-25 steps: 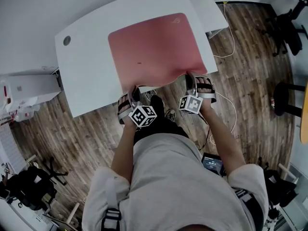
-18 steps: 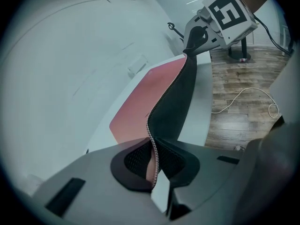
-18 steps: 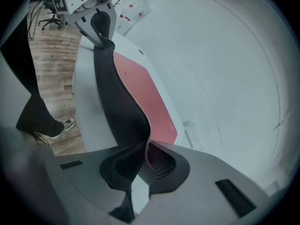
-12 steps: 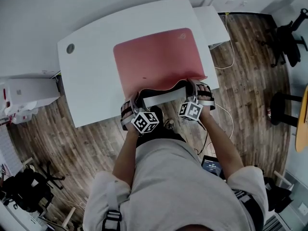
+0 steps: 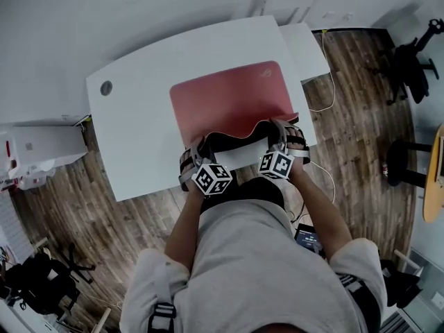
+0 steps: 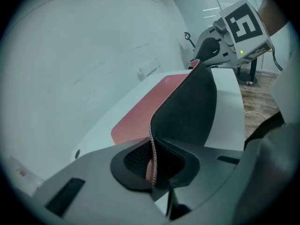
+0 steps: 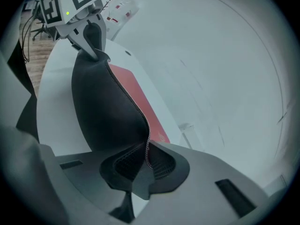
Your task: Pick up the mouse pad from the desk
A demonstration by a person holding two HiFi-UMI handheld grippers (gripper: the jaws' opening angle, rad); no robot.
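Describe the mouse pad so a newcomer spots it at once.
Start at the white desk. The mouse pad is the large red sheet on it. Nothing else is red, and its near edge curls up, black underside showing, pinched by the left gripper and right gripper.

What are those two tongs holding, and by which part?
The pink mouse pad, by its near edge: the left tongs pinch the left end and the right tongs the right end, with that edge raised off the desk.
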